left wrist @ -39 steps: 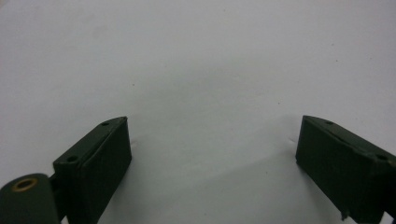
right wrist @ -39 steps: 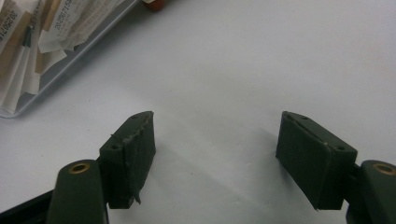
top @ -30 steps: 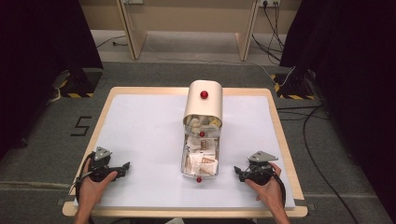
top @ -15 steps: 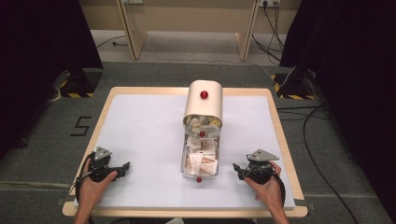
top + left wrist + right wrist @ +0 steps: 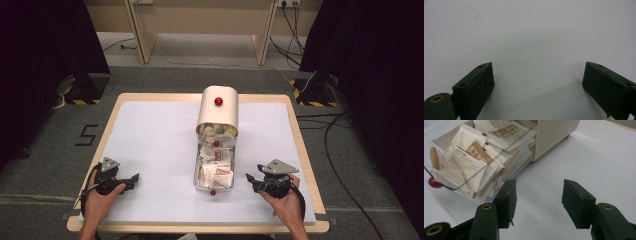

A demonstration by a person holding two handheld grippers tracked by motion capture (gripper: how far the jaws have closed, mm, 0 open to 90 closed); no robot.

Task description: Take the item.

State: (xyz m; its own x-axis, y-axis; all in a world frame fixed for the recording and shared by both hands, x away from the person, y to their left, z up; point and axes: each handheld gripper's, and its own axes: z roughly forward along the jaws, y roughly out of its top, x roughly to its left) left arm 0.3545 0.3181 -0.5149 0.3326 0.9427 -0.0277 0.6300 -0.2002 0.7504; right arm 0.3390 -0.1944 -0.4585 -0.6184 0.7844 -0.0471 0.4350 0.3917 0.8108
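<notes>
Can't really read the print on the sachets (image 5: 466, 157) from my right gripper view, just brown-and-white labels with blurry lettering. The clear drawer (image 5: 214, 170) holding them gets cut off at the left and top edges of that view, and its see-through front wall is hard to pick out apart from a thin dark line. From the high view the packets are just a pale jumble, and whatever sits in the upper level under the cream cabinet (image 5: 218, 109) is too small to make out. My left gripper view is plain white table (image 5: 529, 37) between the jaws.

The drawer itself is pulled out toward me from the bottom of the cabinet, sitting mid-table, stuffed with paper sachets leaning every which way. There's a red knob (image 5: 213, 192) on its front end, another on the level above, and one on the cabinet's rounded top.

My right gripper (image 5: 254, 179) sits just beside the drawer's front corner, apart from it. Its jaws have just been closing and stand partly apart with nothing between them, only bare table. My left gripper (image 5: 133, 178) is well off to the other side, jaws spread wide and empty.
</notes>
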